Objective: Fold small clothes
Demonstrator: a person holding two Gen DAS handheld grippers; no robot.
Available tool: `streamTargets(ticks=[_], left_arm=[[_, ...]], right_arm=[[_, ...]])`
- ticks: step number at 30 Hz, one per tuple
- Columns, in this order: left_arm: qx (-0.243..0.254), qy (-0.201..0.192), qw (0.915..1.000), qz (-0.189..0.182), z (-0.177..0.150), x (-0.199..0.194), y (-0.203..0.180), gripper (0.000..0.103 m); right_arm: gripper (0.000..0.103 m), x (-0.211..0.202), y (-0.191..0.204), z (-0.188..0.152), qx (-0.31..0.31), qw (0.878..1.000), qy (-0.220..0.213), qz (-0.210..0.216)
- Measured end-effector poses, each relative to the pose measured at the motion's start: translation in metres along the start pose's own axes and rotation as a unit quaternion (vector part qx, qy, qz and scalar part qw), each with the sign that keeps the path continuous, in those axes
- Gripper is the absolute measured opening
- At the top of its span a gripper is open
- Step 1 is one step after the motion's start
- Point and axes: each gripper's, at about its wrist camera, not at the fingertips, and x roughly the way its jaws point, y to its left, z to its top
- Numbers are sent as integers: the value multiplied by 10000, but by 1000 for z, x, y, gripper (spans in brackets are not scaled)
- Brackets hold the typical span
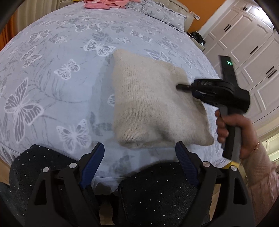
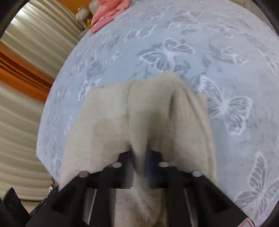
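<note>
A cream knitted sweater (image 1: 150, 106) lies folded into a rough square on the blue butterfly bedspread (image 1: 57, 73). My right gripper (image 1: 179, 86) comes in from the right and is shut on the sweater's right edge. In the right wrist view the sweater (image 2: 122, 111) bunches up between the closed fingers of the right gripper (image 2: 140, 153). My left gripper (image 1: 139, 153) is open and empty, hovering just in front of the sweater's near edge, above the bed's front edge.
Pink clothes (image 1: 104, 3) lie at the far edge of the bed, also in the right wrist view (image 2: 108, 12). A pillow (image 1: 162, 12) is at the back right. White cabinets (image 1: 247, 43) stand to the right. Dark studded trousers (image 1: 153, 192) are below.
</note>
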Motion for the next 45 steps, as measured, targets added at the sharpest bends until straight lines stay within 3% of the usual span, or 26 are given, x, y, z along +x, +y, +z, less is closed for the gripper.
streamTargets(ticks=[3, 4, 7, 11, 12, 15, 17, 19, 20, 23, 24, 25, 28, 30, 32, 33, 34, 37, 39, 40, 42, 44, 45], left_arm=[[63, -120, 9999, -50, 2, -5, 1, 82], [54, -128, 9999, -79, 3, -5, 2, 82], [-211, 30, 9995, -233, 5, 8, 7, 83], [-412, 82, 9985, -358, 9, 18, 5, 83], [-371, 77, 9988, -309, 9, 20, 4, 84], [115, 274, 9995, 91, 7, 34, -4, 85], [645, 389, 9968, 279, 2, 45, -13, 85], [1189, 247, 9915, 464, -2, 50, -21, 84], [1435, 136, 9882, 526, -4, 53, -25, 82], [1636, 224, 9839, 689, -1, 70, -28, 52], [1544, 315, 9842, 810, 2, 76, -24, 36], [1399, 409, 9858, 839, 5, 80, -19, 33], [841, 363, 9931, 734, 12, 64, 0, 11], [680, 279, 9944, 764, 14, 52, 9, 10], [547, 485, 9945, 744, 11, 59, 19, 11], [579, 659, 9932, 761, 6, 68, 19, 11], [659, 779, 9915, 804, 2, 77, 19, 11], [760, 745, 9903, 897, -3, 78, 13, 15], [566, 685, 9938, 665, 0, 64, 12, 20], [470, 646, 9957, 479, 1, 53, 12, 26], [221, 384, 9990, -44, 8, 21, 15, 57], [13, 51, 9990, -448, 17, -2, 17, 78], [-74, -42, 9985, -546, 24, -4, 16, 86]], right_arm=[[9, -48, -1, 5, 37, 9959, -856, 307], [9, -48, -4, 5, -1, 9955, -916, 258], [14, 5, -34, -3, -8, 9987, 118, -490], [27, -41, -37, -25, 344, 9978, -555, -126], [35, -53, -38, -34, 457, 9966, -691, -45], [52, -80, -47, -78, 867, 9926, -821, 232], [52, -79, -56, -108, 1153, 9908, -531, 471], [52, -73, -61, -127, 1349, 9883, -338, 627], [53, -67, -62, -136, 1452, 9867, -261, 685], [53, -48, -57, -142, 1554, 9858, -222, 597], [22, -43, -53, -139, 1510, 9863, -254, 611], [10, -40, -47, -135, 1398, 9874, -242, 702], [10, -61, -25, -117, 1007, 9918, -662, 436], [9, -75, -19, -111, 800, 9927, -859, 290], [9, -61, -26, -109, 637, 9960, -616, -67], [10, -36, -37, -114, 551, 9974, -213, -424], [10, -18, -45, -119, 554, 9975, 53, -433], [15, -24, -45, -120, 737, 9970, -50, -249], [34, -48, -39, -117, 833, 9956, -326, -288], [38, -60, -36, -114, 818, 9950, -445, -357], [68, -76, -32, -109, 717, 9939, -621, -562], [83, -86, -30, -100, 654, 9921, -842, -657], [85, -87, -32, -95, 661, 9921, -871, -610]])
